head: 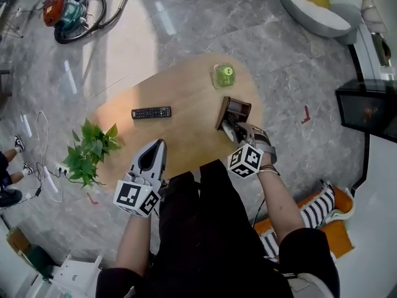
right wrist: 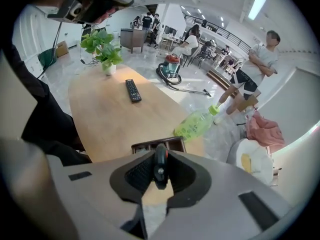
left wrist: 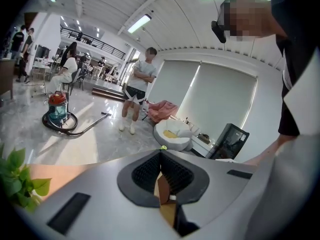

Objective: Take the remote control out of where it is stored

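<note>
- The jaws of the right gripper [head: 232, 129] are seen clamped on the thin sides of a slim black remote control with a red button [right wrist: 160, 168]; it is held end-on, its long axis running along the jaws and steeply down toward the table
- The remote's lower end is hidden, so it cannot be told whether it is clear of the open-topped brown wooden holder [head: 222, 113], whose rim is seen just beyond the fingertips
- The coming move is judged to be a straight pull upward along that axis; a sideways tilt could catch the remote on the holder's walls or tip the holder
- The left gripper [head: 159, 145] is held with jaws together and empty, well apart to the left, so the right hand is the nearer
- The holder is set near the right edge of the oval light-wood table [head: 186, 138]; a green plastic bottle [head: 223, 76] is seen beyond it, apart, and a second black remote control [head: 151, 112] lies flat well to the left, with bare tabletop left between
</note>
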Available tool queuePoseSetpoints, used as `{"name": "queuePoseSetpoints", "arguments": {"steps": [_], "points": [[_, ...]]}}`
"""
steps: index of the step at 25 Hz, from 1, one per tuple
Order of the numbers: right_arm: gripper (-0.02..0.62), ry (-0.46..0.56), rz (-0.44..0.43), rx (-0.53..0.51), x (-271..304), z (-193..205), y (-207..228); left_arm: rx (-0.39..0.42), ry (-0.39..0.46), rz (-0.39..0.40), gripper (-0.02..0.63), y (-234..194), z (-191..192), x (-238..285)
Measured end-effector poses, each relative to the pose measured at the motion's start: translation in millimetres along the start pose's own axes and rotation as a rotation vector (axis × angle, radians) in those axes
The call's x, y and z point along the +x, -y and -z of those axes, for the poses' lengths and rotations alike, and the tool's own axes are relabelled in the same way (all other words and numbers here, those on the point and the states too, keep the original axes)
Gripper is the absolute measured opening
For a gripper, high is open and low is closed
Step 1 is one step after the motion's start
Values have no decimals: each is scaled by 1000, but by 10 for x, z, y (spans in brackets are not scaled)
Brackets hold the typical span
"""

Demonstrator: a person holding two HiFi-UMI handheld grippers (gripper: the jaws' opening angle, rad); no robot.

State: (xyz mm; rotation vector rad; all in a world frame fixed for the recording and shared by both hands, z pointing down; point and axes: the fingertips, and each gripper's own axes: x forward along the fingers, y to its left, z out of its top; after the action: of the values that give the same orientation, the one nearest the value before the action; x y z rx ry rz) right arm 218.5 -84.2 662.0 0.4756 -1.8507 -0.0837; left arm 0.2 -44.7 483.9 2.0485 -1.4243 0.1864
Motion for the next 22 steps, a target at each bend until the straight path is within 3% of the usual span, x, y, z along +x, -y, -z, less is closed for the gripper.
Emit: {"name": "queuePoseSetpoints", "arguments": {"steps": [5, 11, 22], "points": [[69, 32, 53, -9, -186, -397, -70, -4, 19, -16, 6, -172, -29, -389], [69, 75, 52, -72, -107, -911, -208, -13, 32, -100, 6, -504, -20, -935], [69, 99, 18, -336, 937, -1614, -271, -157, 89, -298, 6, -1009, 357, -1351]]}}
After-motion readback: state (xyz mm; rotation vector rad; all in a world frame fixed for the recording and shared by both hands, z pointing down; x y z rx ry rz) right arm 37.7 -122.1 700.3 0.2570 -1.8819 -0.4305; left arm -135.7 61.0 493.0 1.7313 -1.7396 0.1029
